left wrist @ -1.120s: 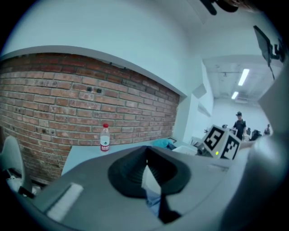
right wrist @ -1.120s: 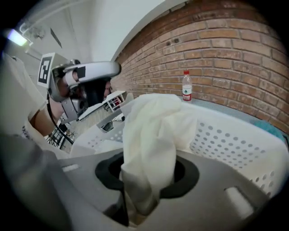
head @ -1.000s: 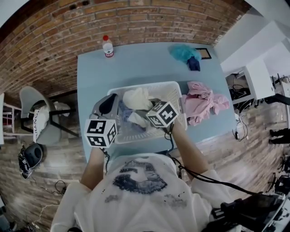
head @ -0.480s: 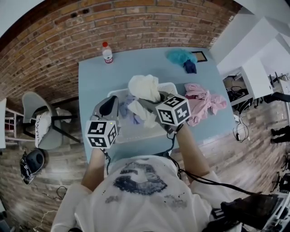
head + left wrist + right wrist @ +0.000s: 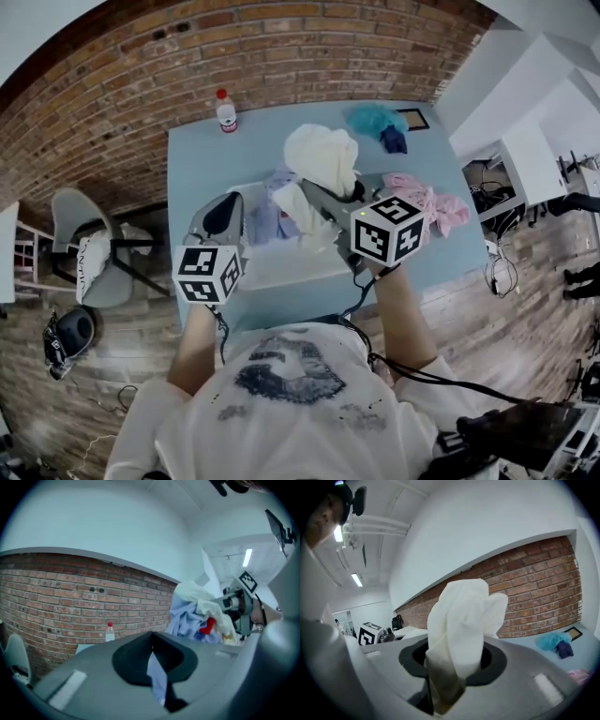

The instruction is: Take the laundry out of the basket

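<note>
The right gripper (image 5: 317, 195) is clamping a white cloth (image 5: 323, 157) and holding it up over the basket (image 5: 286, 267), in the upper middle of the head view, with the cloth bunching out above its jaws. The left gripper (image 5: 225, 212), at centre left, is pinching a strip of blue cloth (image 5: 266, 221) with its jaws fully together, and that cloth is draping over the basket's left part, just beside the white one. The basket is sitting on the table (image 5: 202, 159), a pink garment (image 5: 422, 202) lying to its right and a bottle (image 5: 225, 110) standing near the table's upper left corner.
</note>
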Action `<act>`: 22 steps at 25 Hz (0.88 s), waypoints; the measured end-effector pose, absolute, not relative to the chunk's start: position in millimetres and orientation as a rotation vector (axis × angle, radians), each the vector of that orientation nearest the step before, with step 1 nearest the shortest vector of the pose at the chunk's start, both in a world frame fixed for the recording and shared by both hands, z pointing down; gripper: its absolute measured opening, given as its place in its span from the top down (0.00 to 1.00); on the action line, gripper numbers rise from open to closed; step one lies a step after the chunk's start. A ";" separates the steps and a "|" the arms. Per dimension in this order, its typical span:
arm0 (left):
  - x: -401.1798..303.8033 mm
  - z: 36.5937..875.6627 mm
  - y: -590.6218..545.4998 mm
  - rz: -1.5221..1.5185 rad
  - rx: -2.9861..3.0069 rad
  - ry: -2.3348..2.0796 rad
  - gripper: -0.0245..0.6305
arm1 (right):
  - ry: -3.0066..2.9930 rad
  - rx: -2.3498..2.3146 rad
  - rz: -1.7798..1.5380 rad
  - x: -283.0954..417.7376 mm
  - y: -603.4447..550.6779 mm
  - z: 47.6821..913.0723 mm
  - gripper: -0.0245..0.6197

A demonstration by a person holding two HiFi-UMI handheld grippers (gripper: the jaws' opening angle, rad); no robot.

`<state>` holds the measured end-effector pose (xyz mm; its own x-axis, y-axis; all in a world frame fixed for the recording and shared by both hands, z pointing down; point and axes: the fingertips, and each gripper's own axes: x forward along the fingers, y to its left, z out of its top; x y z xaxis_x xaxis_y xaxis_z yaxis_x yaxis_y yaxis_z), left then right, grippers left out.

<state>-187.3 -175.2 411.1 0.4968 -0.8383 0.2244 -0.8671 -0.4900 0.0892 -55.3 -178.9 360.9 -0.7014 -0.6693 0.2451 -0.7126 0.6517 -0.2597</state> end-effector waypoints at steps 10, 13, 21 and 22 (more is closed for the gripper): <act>-173.2 363.8 -160.4 0.162 2.604 -1.535 0.98 | -2.832 1.276 0.314 -29.8 -154.2 286.0 0.72; -165.1 349.8 -153.5 0.151 2.621 -1.553 0.98 | -2.823 1.322 0.245 -20.2 -145.5 273.7 0.72; -135.5 309.9 -132.9 0.108 2.669 -1.602 0.98 | -2.803 1.379 0.178 4.1 -122.7 266.8 0.72; -131.9 304.2 -129.4 0.103 2.678 -1.611 0.98 | -2.801 1.385 0.168 7.1 -119.4 265.9 0.72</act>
<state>-131.9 -129.4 304.2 0.4669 -0.8820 0.0641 -0.8830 -0.4689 -0.0210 7.1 -119.4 265.9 -0.6082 -0.7916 0.0588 -0.7930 0.6025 -0.0904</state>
